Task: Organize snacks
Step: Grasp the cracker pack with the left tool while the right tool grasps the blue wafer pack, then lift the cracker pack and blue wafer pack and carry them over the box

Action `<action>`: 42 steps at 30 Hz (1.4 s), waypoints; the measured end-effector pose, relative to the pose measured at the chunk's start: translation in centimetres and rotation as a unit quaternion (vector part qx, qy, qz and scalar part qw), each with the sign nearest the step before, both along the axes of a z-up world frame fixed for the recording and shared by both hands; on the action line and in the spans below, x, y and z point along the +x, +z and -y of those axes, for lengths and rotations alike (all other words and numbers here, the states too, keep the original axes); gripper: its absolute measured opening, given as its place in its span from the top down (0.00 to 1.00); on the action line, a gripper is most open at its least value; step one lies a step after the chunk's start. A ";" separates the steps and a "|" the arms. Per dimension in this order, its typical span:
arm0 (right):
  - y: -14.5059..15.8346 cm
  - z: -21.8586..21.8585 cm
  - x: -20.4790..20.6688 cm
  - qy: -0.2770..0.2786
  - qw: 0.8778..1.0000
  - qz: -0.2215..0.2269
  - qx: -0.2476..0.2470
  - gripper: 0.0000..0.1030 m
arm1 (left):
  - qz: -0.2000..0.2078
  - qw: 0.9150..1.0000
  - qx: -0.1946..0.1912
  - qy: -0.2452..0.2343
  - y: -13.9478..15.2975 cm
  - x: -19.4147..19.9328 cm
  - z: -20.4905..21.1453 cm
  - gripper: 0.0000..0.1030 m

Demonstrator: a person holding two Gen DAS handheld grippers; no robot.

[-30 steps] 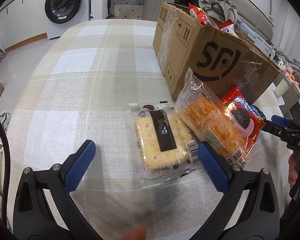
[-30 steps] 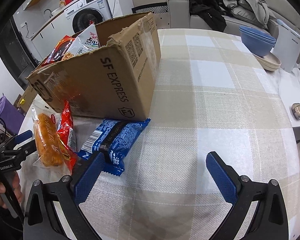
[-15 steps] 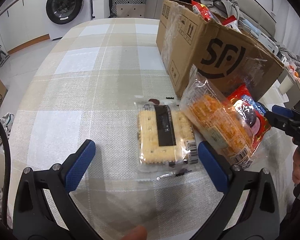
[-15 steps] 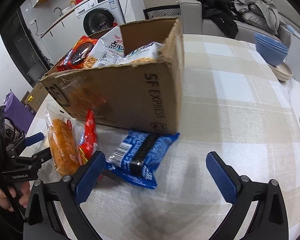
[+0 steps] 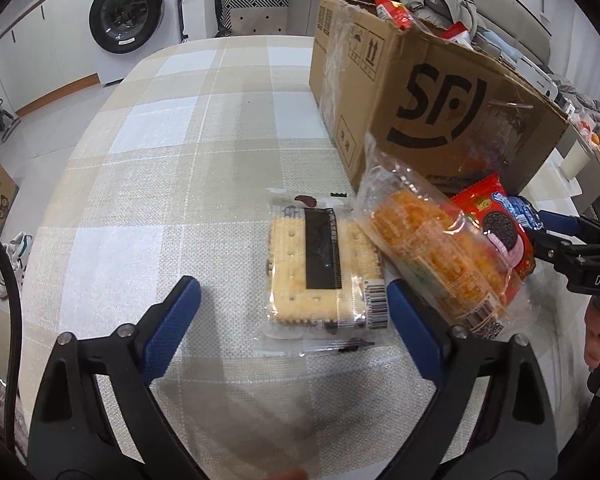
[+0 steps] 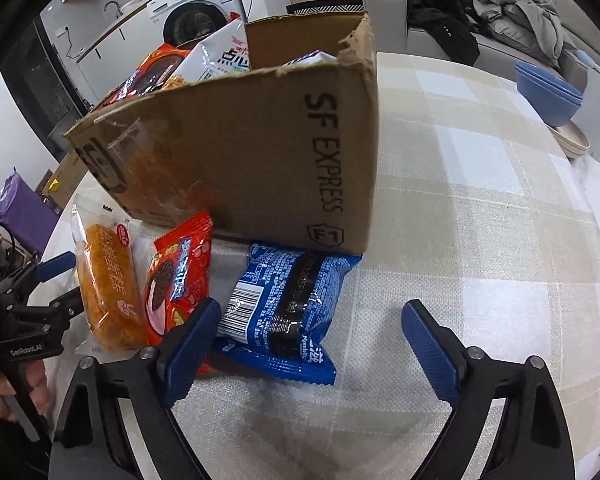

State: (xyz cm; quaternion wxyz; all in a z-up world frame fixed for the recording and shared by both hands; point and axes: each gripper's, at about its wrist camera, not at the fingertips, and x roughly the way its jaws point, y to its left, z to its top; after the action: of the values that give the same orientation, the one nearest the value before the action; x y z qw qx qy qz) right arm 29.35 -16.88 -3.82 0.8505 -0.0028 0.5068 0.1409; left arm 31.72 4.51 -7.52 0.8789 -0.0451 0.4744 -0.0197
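A clear pack of square crackers (image 5: 324, 268) lies flat on the checked tablecloth between the fingers of my left gripper (image 5: 292, 292). Its jaws are closing, and the pads are not pressing on the pack. An orange bread pack (image 5: 432, 248) and a red cookie pack (image 5: 500, 224) lean beside the crackers against an open cardboard box (image 5: 420, 92). In the right wrist view a blue cookie pack (image 6: 284, 304) lies in front of the box (image 6: 240, 160), between the fingers of my right gripper (image 6: 312, 310). These jaws are closing too and grip nothing.
Several snack bags stand inside the box. Stacked blue bowls (image 6: 548, 96) sit at the table's far right edge. A washing machine (image 5: 128, 12) and a sofa with clothes (image 6: 500, 12) stand beyond the table. A hand (image 6: 4, 396) holds the other gripper at the left.
Both pairs of jaws have narrowed a little. The right gripper has shifted so the blue pack now lies between its fingers. The left gripper has barely moved.
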 end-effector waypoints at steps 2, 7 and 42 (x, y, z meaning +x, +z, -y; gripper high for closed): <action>0.1 -0.2 -0.1 0.003 1.000 -0.002 0.002 0.15 | 0.003 1.000 -0.002 -0.007 0.0 -0.3 -0.1 0.19; 0.1 -0.9 0.2 0.011 1.000 -0.001 0.005 0.26 | 0.014 1.000 -0.001 -0.013 0.1 -0.4 0.1 0.41; 2.3 2.1 -2.6 0.002 0.998 0.035 0.048 0.57 | 0.042 0.998 -0.045 0.026 1.9 -6.4 -2.5 0.47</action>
State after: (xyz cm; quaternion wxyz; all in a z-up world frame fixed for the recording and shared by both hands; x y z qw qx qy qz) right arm 26.73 -18.98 -1.48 0.8664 0.0316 0.4697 0.1667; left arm 25.31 6.98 -5.61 0.8954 -0.0955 0.4345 -0.0199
